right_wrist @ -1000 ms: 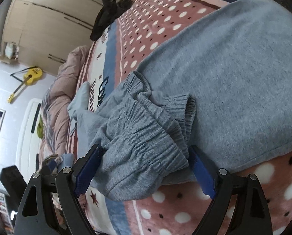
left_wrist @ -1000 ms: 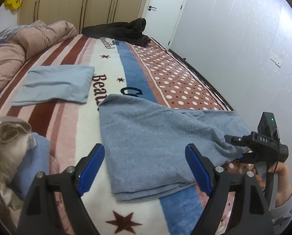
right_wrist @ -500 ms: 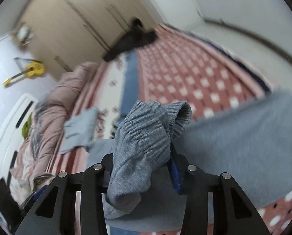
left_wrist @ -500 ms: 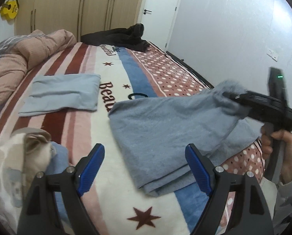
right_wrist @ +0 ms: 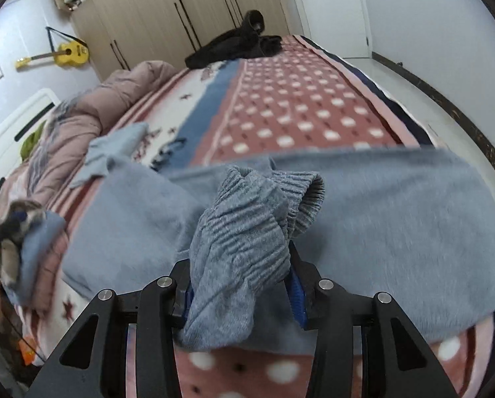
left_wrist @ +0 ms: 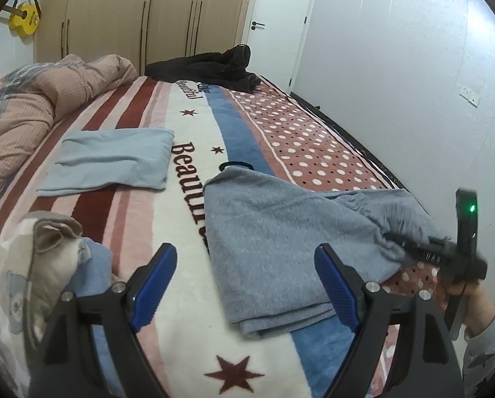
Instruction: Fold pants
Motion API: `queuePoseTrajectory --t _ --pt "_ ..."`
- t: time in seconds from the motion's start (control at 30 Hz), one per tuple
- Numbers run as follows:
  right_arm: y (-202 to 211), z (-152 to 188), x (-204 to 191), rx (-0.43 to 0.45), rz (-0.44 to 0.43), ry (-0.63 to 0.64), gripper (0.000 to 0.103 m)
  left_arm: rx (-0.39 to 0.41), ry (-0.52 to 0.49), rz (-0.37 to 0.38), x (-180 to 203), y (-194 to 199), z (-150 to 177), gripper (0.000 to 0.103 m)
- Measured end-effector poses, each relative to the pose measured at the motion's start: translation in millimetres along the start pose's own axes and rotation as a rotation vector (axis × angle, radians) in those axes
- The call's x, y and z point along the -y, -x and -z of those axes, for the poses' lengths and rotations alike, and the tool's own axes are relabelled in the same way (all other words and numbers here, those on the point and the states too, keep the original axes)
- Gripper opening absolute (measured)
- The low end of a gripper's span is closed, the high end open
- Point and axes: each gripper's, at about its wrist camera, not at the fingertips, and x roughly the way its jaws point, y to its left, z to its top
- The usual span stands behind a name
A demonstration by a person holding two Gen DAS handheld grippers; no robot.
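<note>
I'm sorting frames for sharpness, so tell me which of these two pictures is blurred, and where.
Left wrist view: mostly sharp; the bedspread lettering reads clearly, and only the right gripper at the edge smears. Right wrist view: motion blur across the grey pants and the bedspread, while the cuff clamped in the gripper stays crisp. Both bend straight lines, fisheye-style.

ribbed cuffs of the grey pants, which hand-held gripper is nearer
Right. The right hand-held gripper clamps the ribbed cuffs; the left hand-held gripper hovers open, apart from them.
</note>
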Motion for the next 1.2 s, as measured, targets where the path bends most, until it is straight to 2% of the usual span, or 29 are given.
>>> queuePoseTrajectory --t 0.1,0.2,0.3,0.4,0.53,0.63,0.83,0.9,1.0,1.07,1.2 --pt "-10 13 10 -0.038 0.042 -0.009 0.044 -0.008 -0.009 -0.002 2 1 5 0.082" --pt "-10 16 11 -0.028 0.06 -0.026 0.049 0.016 -0.059 -0.012 6 7 11 0.082" --pt "-12 16 -1 -0.029 0.173 0.017 0.056 0.03 -0.074 -0.005 8 14 17 0.082" --pt "-16 15 -6 -0.047 0.236 0.005 0.058 0.037 -0.079 -0.004 9 20 21 0.082" --pt "-15 11 -11 -0.078 0.274 0.002 0.06 0.066 -0.091 -0.021 12 36 30 0.082" --pt "-11 11 -15 -0.086 0.302 0.031 0.065 0.098 -0.078 -0.014 12 48 36 0.088" --pt "1 15 -8 -0.058 0.244 -0.009 0.068 0.119 -0.045 -0.011 14 50 38 0.088" --pt "7 13 -5 -0.03 0.233 0.001 0.073 0.124 -0.03 -0.023 16 46 36 0.089" --pt "23 10 -3 0.062 0.228 0.051 0.08 0.135 -0.03 -0.048 19 36 33 0.092" --pt "27 4 -1 0.106 0.174 0.09 0.082 0.139 -0.036 -0.064 20 27 29 0.092" --pt "21 -21 10 0.126 0.047 0.094 0.082 0.145 -0.035 -0.074 19 3 20 0.092"
